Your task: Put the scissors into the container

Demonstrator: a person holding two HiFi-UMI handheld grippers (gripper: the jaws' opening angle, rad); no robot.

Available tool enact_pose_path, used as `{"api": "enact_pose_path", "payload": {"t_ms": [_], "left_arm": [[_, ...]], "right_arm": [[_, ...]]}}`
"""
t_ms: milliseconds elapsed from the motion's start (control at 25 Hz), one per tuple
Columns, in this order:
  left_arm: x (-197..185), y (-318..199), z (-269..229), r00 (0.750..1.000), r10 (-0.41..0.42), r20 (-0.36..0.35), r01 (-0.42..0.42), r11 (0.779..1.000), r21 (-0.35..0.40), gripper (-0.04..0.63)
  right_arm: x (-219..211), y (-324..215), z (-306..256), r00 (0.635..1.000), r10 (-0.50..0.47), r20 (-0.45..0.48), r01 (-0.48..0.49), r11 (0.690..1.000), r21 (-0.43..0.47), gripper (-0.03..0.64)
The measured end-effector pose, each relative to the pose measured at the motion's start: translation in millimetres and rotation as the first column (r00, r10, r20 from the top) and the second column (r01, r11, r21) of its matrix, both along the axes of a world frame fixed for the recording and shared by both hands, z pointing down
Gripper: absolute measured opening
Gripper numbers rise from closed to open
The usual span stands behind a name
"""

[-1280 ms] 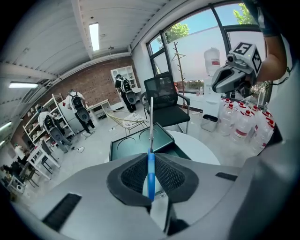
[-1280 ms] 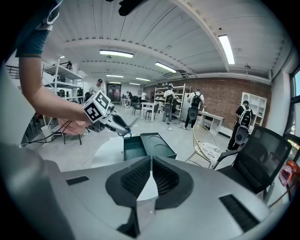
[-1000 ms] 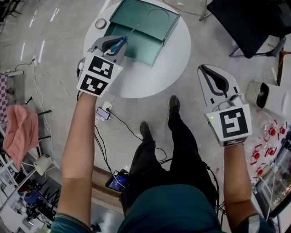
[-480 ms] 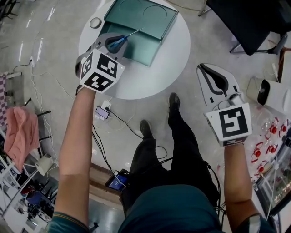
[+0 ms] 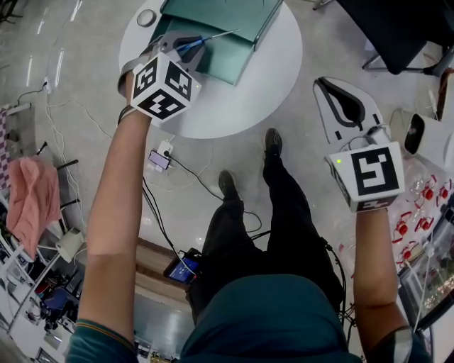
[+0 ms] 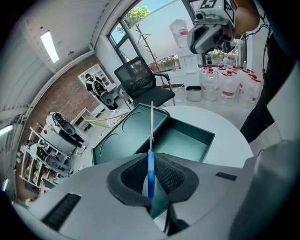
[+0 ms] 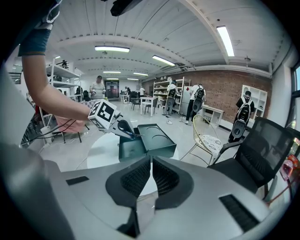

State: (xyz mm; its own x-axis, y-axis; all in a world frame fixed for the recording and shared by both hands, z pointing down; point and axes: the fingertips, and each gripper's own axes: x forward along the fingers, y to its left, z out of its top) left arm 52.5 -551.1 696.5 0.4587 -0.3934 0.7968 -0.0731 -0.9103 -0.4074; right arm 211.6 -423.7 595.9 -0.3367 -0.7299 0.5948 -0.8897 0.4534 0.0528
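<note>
A round white surface (image 5: 248,99) stands on a pale, glossy floor (image 5: 85,106). A dark green container (image 5: 225,58) lies toward its far edge — an open rectangular tray, with a flat lid (image 5: 213,10) bearing two round recesses against its far side. A small ring (image 5: 147,18) lies near the far-left edge — beside the container, not touching. By the near edge, a white power strip (image 5: 164,150) and cables (image 5: 191,186) lie on the floor.

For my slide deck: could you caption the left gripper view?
Left gripper clamps blue-handled scissors, blades pointing toward the open green container on a round white table.
</note>
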Motion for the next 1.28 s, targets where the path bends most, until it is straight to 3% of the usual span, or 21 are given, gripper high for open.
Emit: {"api": "enact_pose_path", "payload": {"t_ms": [600, 1040, 1280], "left_arm": [[14.0, 31.4, 18.1, 0.994, 0.098, 0.053, -0.092, 0.989, -0.113, 0.058], [17.0, 52.0, -21.7, 0.996, 0.09, 0.019, -0.086, 0.987, -0.133, 0.129], [17.5, 60.4, -61.4, 0.997, 0.057, -0.047, -0.063, 0.986, -0.151, 0.132]], "right_arm": [[-1.3, 2.1, -5.0, 1.0, 0.003, -0.002, -0.003, 1.0, 0.001, 0.038], [-4.7, 16.9, -42.7, 1.0, 0.002, -0.008, -0.002, 0.999, 0.041, 0.038], [-8.4, 24.2, -70.6, 1.0, 0.004, -0.012, -0.003, 0.997, 0.073, 0.038]]}}
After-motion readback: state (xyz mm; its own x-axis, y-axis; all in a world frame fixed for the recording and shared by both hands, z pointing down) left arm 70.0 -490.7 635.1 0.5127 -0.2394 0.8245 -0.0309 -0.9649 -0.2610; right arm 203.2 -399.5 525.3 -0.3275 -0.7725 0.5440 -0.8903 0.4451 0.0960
